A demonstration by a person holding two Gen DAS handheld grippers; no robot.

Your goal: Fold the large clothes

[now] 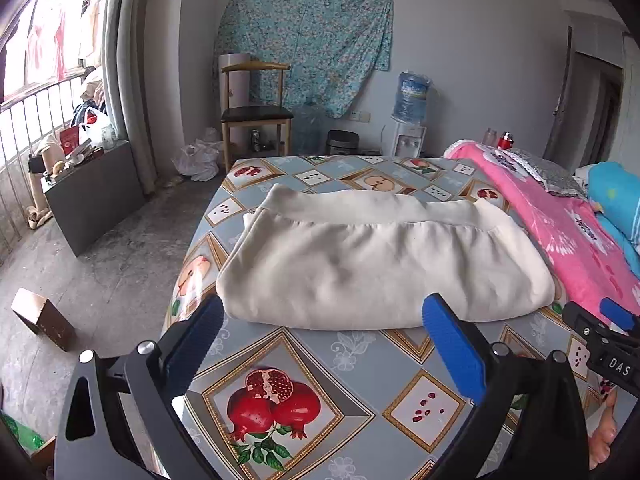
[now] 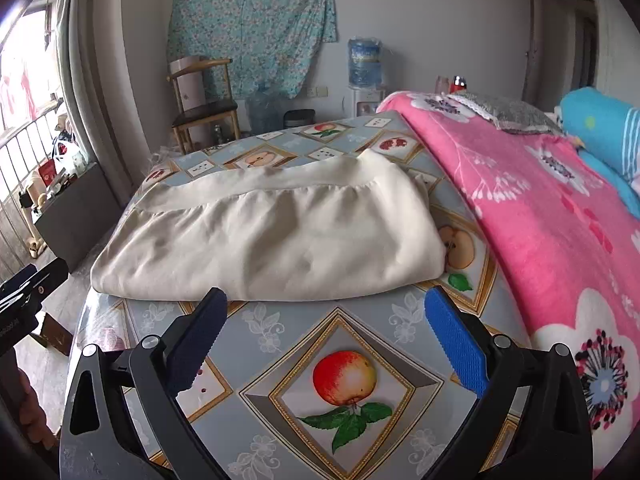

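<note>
Garment [image 1: 380, 268] lay folded on tablecloth [image 1: 340, 360], clear of left gripper [image 1: 324, 312], jaws wide apart, empty. From right wrist: garment [image 2: 272, 240] just beyond right gripper [image 2: 326, 304], likewise spread, empty. Fold apparently released; probably needed regrasping an end for another fold.

- You're working over a bed [image 2: 352, 320] covered by a grey-blue sheet [image 1: 360, 364] printed with fruit — pomegranates, apples.
- A cream garment [image 1: 372, 268] lies folded across the middle of it, its banded edge on the far side.
- On the right a pink floral blanket [image 2: 540, 216] lies beside the garment.
- Far right — a grey cushion [image 2: 508, 114] lies on the blanket, blue bedding [image 2: 600, 128] beyond it.
</note>
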